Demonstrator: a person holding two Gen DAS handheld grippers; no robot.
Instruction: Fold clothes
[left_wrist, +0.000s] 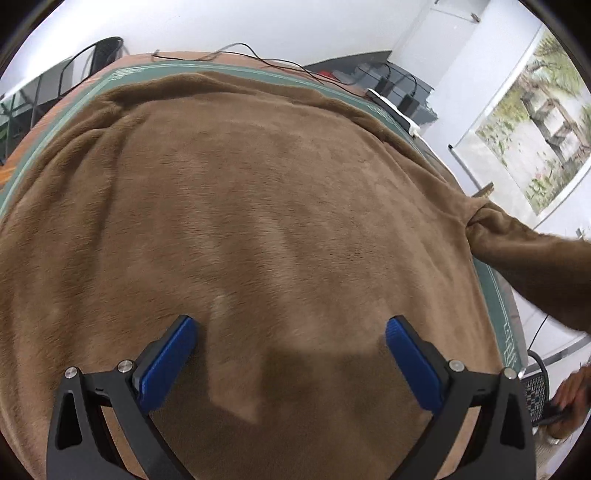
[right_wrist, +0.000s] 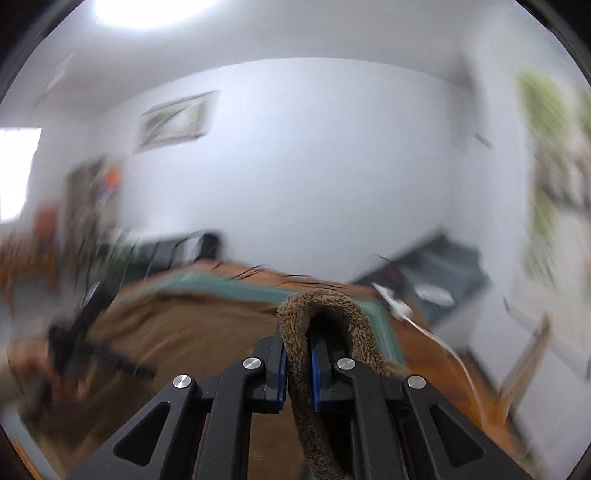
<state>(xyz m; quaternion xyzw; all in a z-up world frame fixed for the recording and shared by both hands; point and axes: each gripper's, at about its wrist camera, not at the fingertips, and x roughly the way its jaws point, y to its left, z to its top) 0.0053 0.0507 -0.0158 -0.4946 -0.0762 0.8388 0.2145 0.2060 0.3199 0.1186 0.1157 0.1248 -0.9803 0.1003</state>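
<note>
Blue-padded black fingers of the left tool (left_wrist: 291, 332) stand spread wide, hovering just over the plush brown fleece garment (left_wrist: 240, 206), which lies flat across the green mat (left_wrist: 495, 280) on the wooden counter (left_wrist: 26, 155). At the garment's right edge, a bunched part lifts off the mat. The right tool (right_wrist: 298, 369) is pressed together, pinching a looped fold of that garment (right_wrist: 325, 310).

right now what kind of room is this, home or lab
Probably an ordinary indoor room, home or office, used for recording. White walls carry a landscape poster, and a wooden table under a green mat holds the brown fleece garment, with cables and chargers behind.
</note>
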